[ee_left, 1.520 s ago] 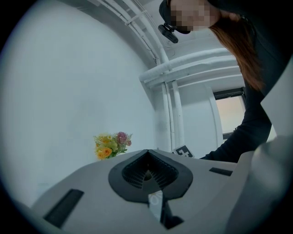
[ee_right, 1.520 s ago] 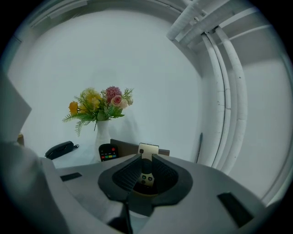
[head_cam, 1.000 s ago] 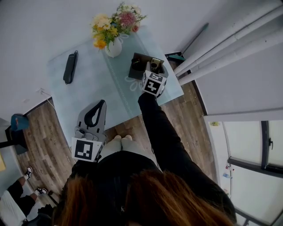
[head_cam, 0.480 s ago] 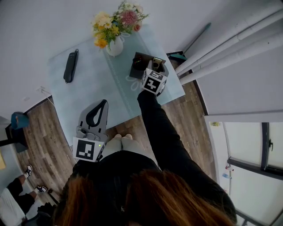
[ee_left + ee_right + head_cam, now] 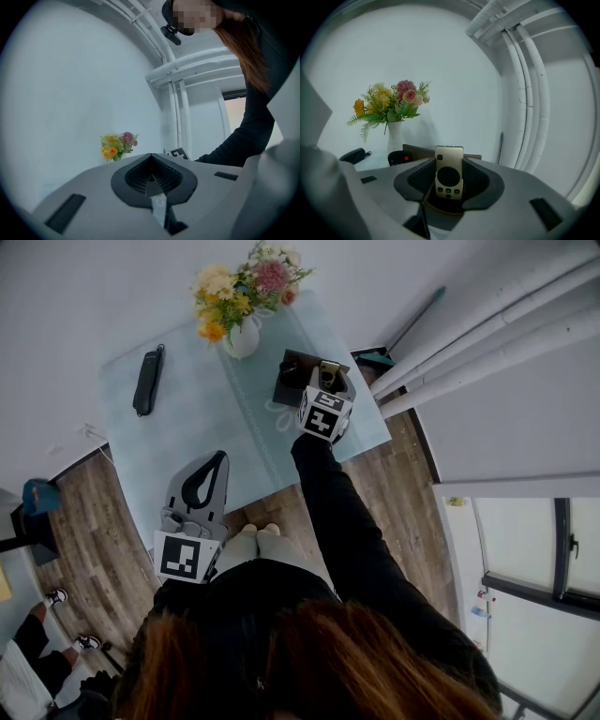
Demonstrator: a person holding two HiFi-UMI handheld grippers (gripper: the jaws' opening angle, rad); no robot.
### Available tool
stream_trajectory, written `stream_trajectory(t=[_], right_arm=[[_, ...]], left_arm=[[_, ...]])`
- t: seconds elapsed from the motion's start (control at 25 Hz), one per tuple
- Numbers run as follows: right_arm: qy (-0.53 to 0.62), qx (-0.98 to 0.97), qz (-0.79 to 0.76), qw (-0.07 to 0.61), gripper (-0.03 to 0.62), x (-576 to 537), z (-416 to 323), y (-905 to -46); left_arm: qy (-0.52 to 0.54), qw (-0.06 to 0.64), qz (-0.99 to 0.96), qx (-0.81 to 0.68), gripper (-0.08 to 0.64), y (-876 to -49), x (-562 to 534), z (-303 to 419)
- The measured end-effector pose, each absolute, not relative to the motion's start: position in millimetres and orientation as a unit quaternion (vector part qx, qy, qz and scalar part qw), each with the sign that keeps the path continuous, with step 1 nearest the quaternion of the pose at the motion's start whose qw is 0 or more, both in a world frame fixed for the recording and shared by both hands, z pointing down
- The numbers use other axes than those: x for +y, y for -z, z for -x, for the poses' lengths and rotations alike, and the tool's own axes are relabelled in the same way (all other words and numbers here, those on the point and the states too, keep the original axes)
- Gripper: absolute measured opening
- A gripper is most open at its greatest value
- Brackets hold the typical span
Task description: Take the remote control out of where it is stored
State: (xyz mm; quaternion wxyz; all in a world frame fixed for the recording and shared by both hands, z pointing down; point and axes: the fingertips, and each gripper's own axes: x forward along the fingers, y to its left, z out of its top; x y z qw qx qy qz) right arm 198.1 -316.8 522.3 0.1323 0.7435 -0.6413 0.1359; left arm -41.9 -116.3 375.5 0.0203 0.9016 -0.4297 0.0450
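Observation:
A pale gold remote control [image 5: 449, 176] with a round black pad stands upright in a dark holder box [image 5: 289, 382] at the table's right end. My right gripper [image 5: 449, 164] reaches over that box, and its jaws have just been closing with the gold remote [image 5: 329, 375] between them. Both black pads lie against the remote's sides. A second, black remote [image 5: 399, 158] with a red button sits in the same box. My left gripper [image 5: 218, 457] hangs at the table's near edge, shut and empty, tips together [image 5: 151, 157].
The pale blue table [image 5: 187, 427] carries a white vase of flowers [image 5: 242, 338] just left of the box and a black case [image 5: 147, 381] at the far left. White pipes [image 5: 487, 343] run along the wall at right. Wooden floor lies below.

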Motion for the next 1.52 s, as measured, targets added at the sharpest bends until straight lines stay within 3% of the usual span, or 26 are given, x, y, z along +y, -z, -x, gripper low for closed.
stream_trajectory(t=[1.52], right_arm=[[-0.035, -0.688, -0.723, 0.054, 0.187, -255.3, -187.6, -410.8]], left_arm=[[-0.024, 0.009, -0.907, -0.420, 0.005, -363.5, -97.5, 45.3]])
